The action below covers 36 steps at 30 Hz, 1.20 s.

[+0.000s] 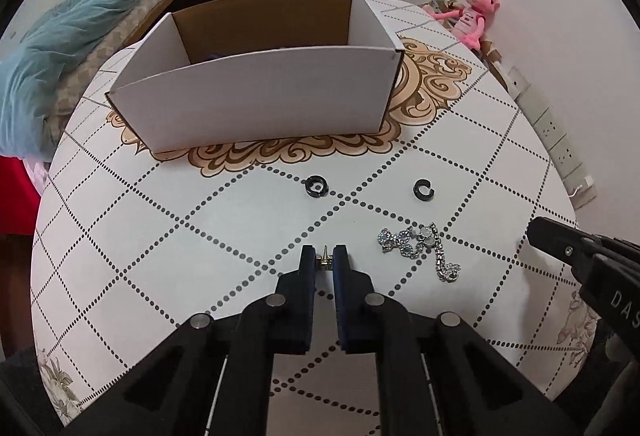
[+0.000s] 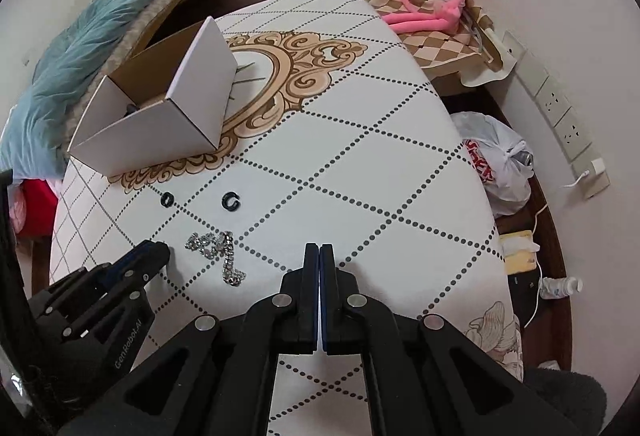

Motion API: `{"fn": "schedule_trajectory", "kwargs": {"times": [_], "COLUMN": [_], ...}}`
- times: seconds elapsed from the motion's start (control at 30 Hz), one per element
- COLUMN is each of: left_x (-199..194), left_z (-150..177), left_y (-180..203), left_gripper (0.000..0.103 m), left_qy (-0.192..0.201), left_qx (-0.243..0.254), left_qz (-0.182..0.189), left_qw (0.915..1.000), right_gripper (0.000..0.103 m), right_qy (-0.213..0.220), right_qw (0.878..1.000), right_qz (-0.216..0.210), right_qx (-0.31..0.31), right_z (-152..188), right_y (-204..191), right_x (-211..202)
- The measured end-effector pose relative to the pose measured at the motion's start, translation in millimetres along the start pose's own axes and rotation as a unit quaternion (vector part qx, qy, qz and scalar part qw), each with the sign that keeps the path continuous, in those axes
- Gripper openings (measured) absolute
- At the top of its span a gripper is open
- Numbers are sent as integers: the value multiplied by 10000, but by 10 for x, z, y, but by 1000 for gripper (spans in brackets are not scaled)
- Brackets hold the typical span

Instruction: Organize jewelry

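A small gold earring is pinched in the left tool above the bench; the right tool is closed, empty, beside the rhinestone chain.

Matt cardboard box, sparkling metal bracelet

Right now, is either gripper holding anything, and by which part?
The left gripper pinches a small gold earring across its body, at the fingertips. The right gripper is shut, empty.
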<state>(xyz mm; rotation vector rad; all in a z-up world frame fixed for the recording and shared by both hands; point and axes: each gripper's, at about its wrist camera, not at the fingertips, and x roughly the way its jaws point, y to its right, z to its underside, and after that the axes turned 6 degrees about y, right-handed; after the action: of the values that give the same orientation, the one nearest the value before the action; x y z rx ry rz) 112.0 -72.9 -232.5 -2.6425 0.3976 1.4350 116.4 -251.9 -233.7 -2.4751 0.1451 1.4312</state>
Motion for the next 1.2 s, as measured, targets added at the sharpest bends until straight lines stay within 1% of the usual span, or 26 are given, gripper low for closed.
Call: {"fn": "schedule_trajectory", "kwargs": {"times": [0.03, 0.1, 0.17, 0.2, 0.27, 0.4, 0.47, 0.53, 0.57, 0.63, 0.67, 0.7, 0.73, 0.77, 0.87, 0.97, 1.1, 1.2], "left_x": [-27, -94, -182, -212, -265, -288, -278, -270, -274, -281, -286, -289, -288, -294, -315, -365, -500, -607], "left_z": [0, -4, -25, -25, -26, 13, 47, 88, 106, 131, 145, 150, 148, 140, 119, 75, -49, -238], "left_y": [-32, -102, -237, -297, -449, -720, -820, -884, -905, -920, -927, -924, -914, -908, -903, -904, -912, -927], "left_gripper": [6, 6, 6, 6, 6, 6, 6, 6, 6, 6, 6, 6, 6, 6, 6, 6, 6, 6], "left_qy": [13, 57, 108, 124, 132, 62, 18, -28, -38, -49, -50, -49, -44, -38, -8, 27, 90, 146], "left_qx": [-32, -116, -235, -290, -371, -535, -617, -701, -724, -754, -759, -765, -765, -763, -759, -765, -812, -871], "left_qz": [13, 23, -11, -35, -143, -345, -400, -437, -436, -439, -430, -421, -414, -406, -378, -319, -110, 121], "left_qw": [10000, 9999, 9997, 9995, 9991, 9980, 9973, 9966, 9964, 9962, 9962, 9962, 9962, 9962, 9964, 9966, 9966, 9960], "right_gripper": [2, 16, 51, 55, 56, 56, 56, 57, 58, 58, 54, 47, 13, 7, 6, 6, 6, 6], "right_qy": [6, -25, -53, -66, -95, -133, -196, -375, -281, -265, -221, -176, -104, -88, -222, -219, 2, 193], "right_qw": [10000, 9997, 9989, 9983, 9975, 9964, 9959, 9949, 9946, 9921, 9912, 9904, 9894, 9900, 9934, 9960, 9968, 9944], "right_qz": [-27, -219, -468, -576, -698, -720, -659, -515, -401, -132, -1, 78, 138, 115, -82, -270, -739, -1028], "right_qx": [8, 50, 57, 29, -86, -419, -592, -785, -912, -1217, -1305, -1371, -1441, -1402, -1126, -822, -304, -167], "right_z": [-5, -27, -43, -49, -51, -38, -22, 11, 33, 81, 98, 117, 128, 129, 100, 103, -24, -253], "right_y": [-6, -28, -67, -105, -208, -497, -624, -747, -806, -921, -965, -990, -1001, -982, -880, -760, -593, -605], "right_x": [-7, -24, -27, -26, -7, 104, 189, 324, 329, 361, 376, 389, 386, 391, 414, 365, 41, -176]}}
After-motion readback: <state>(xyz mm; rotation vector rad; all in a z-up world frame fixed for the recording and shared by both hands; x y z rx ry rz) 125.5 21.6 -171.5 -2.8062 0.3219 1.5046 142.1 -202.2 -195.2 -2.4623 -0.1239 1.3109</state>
